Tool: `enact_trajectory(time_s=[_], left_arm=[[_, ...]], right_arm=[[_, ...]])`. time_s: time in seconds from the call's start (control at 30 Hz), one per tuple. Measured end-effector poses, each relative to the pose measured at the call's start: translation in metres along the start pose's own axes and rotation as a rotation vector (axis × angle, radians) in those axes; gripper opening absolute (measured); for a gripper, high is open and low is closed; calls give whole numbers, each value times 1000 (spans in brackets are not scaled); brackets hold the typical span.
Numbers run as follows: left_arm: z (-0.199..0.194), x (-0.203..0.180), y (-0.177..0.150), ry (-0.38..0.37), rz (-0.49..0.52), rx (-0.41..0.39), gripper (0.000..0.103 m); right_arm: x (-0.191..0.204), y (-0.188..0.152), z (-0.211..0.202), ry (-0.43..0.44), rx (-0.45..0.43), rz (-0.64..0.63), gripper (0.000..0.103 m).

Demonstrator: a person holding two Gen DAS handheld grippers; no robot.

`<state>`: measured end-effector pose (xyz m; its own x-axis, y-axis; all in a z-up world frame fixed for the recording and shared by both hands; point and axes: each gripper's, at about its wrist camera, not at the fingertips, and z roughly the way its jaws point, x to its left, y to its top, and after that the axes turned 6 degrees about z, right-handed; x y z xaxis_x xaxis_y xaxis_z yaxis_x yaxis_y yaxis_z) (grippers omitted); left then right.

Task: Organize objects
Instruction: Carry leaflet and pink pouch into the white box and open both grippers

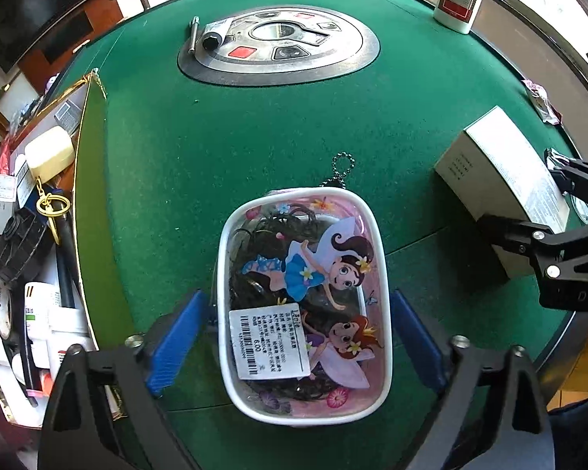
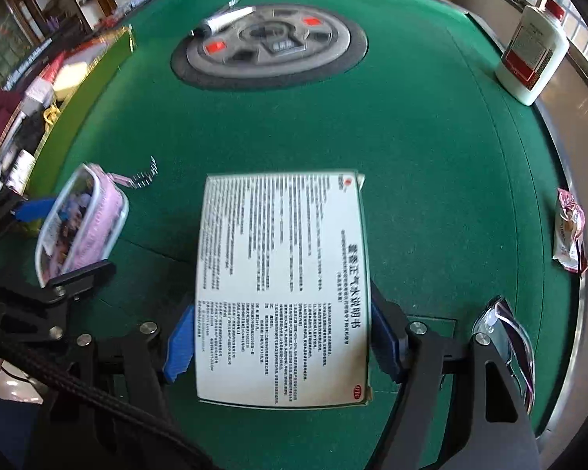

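Two grippers over green felt desk [image 1: 254, 149]. Left gripper [image 1: 300, 342]: spread wide, blue pads clear of both sides of cartoon-printed pouch [image 1: 303, 305] lying flat between them, near front edge. Right gripper [image 2: 282, 342]: clamped on white printed box [image 2: 282, 286], pads pressing its long sides, toward front-right. White bottle [image 2: 531, 53] upright at far right corner. Round control panel [image 1: 278, 49] at centre. Open box of sundries [image 1: 39, 235] along left edge.
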<state>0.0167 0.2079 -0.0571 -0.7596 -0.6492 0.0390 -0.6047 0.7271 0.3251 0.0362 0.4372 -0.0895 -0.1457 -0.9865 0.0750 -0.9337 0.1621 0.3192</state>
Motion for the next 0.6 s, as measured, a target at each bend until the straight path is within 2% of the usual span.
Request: enact_trajectory(time_s=[0.03, 0.07, 0.23, 0.3, 0.4, 0.47, 0.57, 0.6], left_arm=[[-1, 6, -14, 1, -5, 0, 97], [-1, 6, -15, 1, -9, 2, 98], [2, 7, -16, 1, -6, 22, 102], [10, 5, -4, -1, -4, 24, 102], [9, 4, -5, -1, -10, 28, 102], [8, 4, -8, 2, -18, 20, 102], [5, 3, -10, 3, -20, 10, 99], [4, 3, -11, 6, -23, 3, 92]], right_arm=[[1, -2, 0, -12, 1, -5, 73], [4, -4, -1, -33, -5, -23, 73], [-2, -5, -4, -15, -10, -1, 72], [0, -6, -3, -21, -10, -18, 74], [1, -8, -4, -20, -21, -3, 76], [4, -7, -3, -22, -10, -8, 82], [7, -8, -2, -36, -17, 0, 83], [6, -9, -3, -27, -25, 17, 84]])
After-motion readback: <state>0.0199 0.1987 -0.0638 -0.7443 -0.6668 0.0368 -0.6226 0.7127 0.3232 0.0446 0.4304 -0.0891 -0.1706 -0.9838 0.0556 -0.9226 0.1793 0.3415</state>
